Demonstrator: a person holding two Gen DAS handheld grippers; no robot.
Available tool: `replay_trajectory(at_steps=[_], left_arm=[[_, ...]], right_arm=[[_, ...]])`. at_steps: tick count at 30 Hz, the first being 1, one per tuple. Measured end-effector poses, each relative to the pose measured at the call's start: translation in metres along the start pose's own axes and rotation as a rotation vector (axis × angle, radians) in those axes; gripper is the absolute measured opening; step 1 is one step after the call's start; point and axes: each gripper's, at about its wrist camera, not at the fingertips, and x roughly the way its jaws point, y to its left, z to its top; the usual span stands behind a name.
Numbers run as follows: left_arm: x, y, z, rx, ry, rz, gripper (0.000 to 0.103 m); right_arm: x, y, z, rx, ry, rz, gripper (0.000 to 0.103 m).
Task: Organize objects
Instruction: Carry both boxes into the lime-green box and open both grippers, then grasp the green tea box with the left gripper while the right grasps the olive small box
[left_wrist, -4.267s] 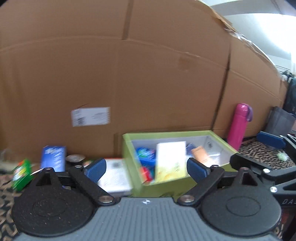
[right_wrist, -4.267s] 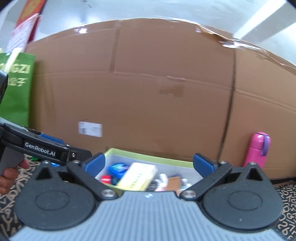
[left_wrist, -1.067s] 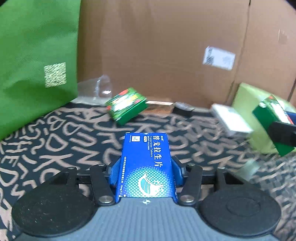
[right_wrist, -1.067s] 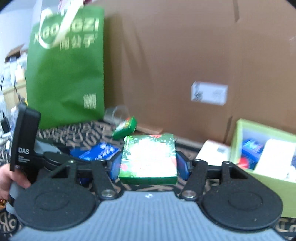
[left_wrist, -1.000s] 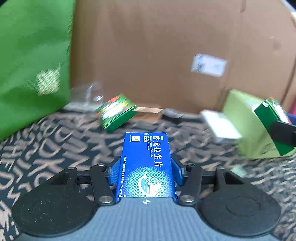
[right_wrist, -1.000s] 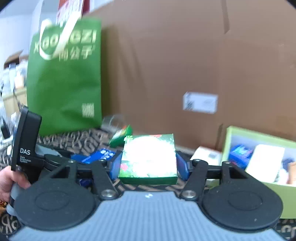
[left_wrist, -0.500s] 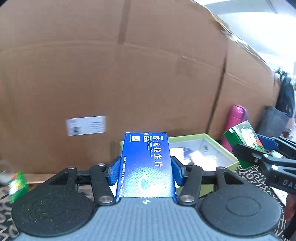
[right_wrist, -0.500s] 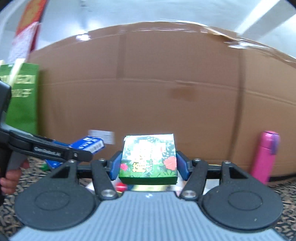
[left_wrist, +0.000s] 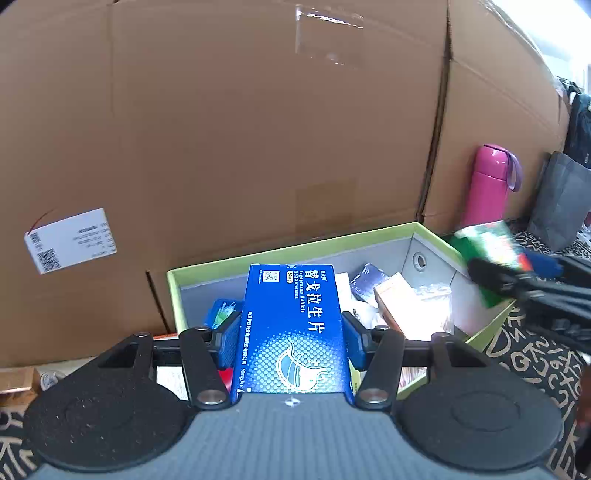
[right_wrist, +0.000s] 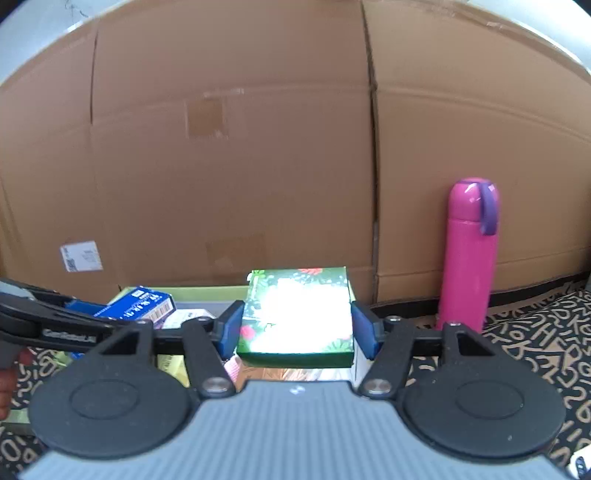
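worktop (right_wrist: 535, 332) has a black cover with tan letter print. sitting on it: lime green storage box (left_wrist: 295, 251) against the cardboard wall (left_wrist: 258, 129), pink flask (right_wrist: 469, 254) upright right of the box, grey bag (left_wrist: 561, 206) further right

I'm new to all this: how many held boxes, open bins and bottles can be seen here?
Held boxes: 2, the blue box and the green floral box
Lime bin: 1
Pink bottle: 1
Total: 4
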Motion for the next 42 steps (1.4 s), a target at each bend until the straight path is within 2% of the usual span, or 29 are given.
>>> replay_trajectory(at_steps=[1,2,3,4,6,11,17,23,27,31,35,39,42], left_arm=[[0.0,0.001,-0.001,0.009,-0.009,-0.011,0.069],[0.0,0.001,-0.004,0.012,-0.008,-0.009,0.084],[-0.002,0.002,-0.007,0.01,-0.014,0.003,0.087],[-0.006,0.003,-0.011,0.01,-0.031,0.009,0.087],[-0.013,0.006,-0.017,0.017,-0.047,-0.008,0.087],[-0.024,0.011,-0.021,-0.023,-0.039,-0.009,0.088],[-0.064,0.02,-0.018,-0.043,-0.105,0.0,0.09],[-0.115,0.038,-0.025,-0.094,-0.173,0.034,0.095],[-0.147,0.061,-0.042,-0.148,-0.197,0.087,0.098],[-0.167,0.089,-0.07,-0.202,-0.174,0.166,0.098],[-0.178,0.117,-0.103,-0.248,-0.103,0.244,0.098],[-0.179,0.147,-0.13,-0.294,-0.028,0.312,0.098],[-0.177,0.172,-0.138,-0.33,-0.013,0.352,0.098]], right_arm=[[0.008,0.0,-0.003,-0.007,0.021,0.001,0.067],[0.014,0.0,-0.006,-0.012,0.047,0.001,0.076],[0.018,-0.001,-0.011,-0.012,0.062,-0.001,0.079],[0.016,0.001,-0.017,-0.011,0.062,0.0,0.08],[0.011,-0.001,-0.024,0.0,0.052,-0.001,0.091],[-0.002,0.002,-0.025,0.006,0.036,-0.01,0.101],[-0.041,0.019,-0.001,-0.007,-0.059,0.024,0.103],[-0.089,0.051,0.011,-0.045,-0.172,0.114,0.103],[-0.109,0.075,0.008,-0.062,-0.187,0.197,0.103],[-0.114,0.105,-0.005,-0.089,-0.146,0.286,0.103],[-0.104,0.142,-0.026,-0.119,-0.051,0.386,0.103],[-0.085,0.187,-0.062,-0.156,0.131,0.494,0.103],[-0.072,0.216,-0.082,-0.195,0.233,0.506,0.103]])
